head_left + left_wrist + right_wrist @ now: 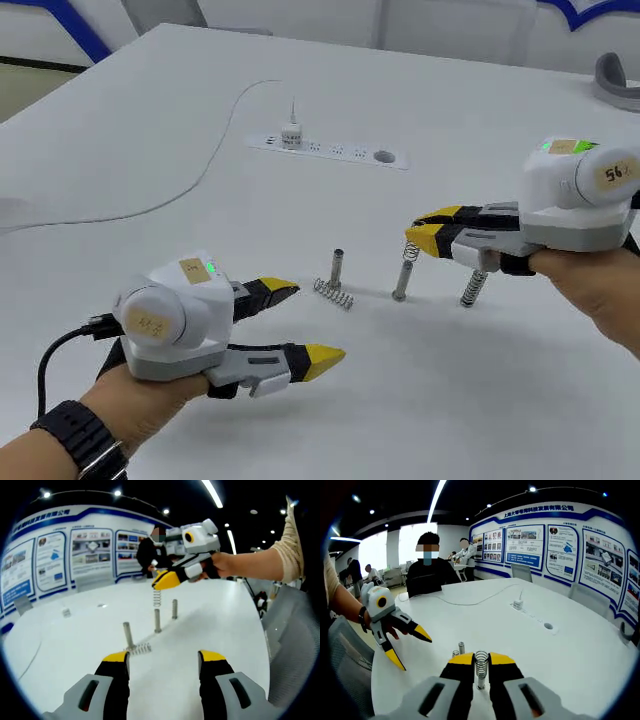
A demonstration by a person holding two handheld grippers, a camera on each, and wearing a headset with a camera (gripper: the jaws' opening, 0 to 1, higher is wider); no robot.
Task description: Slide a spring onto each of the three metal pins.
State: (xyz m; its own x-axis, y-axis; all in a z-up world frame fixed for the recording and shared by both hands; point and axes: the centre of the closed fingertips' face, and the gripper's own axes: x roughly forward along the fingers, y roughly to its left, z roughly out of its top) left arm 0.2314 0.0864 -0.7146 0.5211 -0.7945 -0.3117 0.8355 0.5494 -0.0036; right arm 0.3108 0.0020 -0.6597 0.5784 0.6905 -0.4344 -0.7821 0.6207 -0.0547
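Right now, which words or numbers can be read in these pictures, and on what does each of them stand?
"56", as it seems: handwritten sticker on the right gripper.
Label on the left gripper: too blurred to read.
Wall banner, Chinese characters: too small to read.
Posters: too small to read.

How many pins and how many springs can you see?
Pins: 3, left, middle, and the third inside a spring.
Springs: 3, one lying on the table, one held in the right gripper at, one on the right pin.
Total: 6
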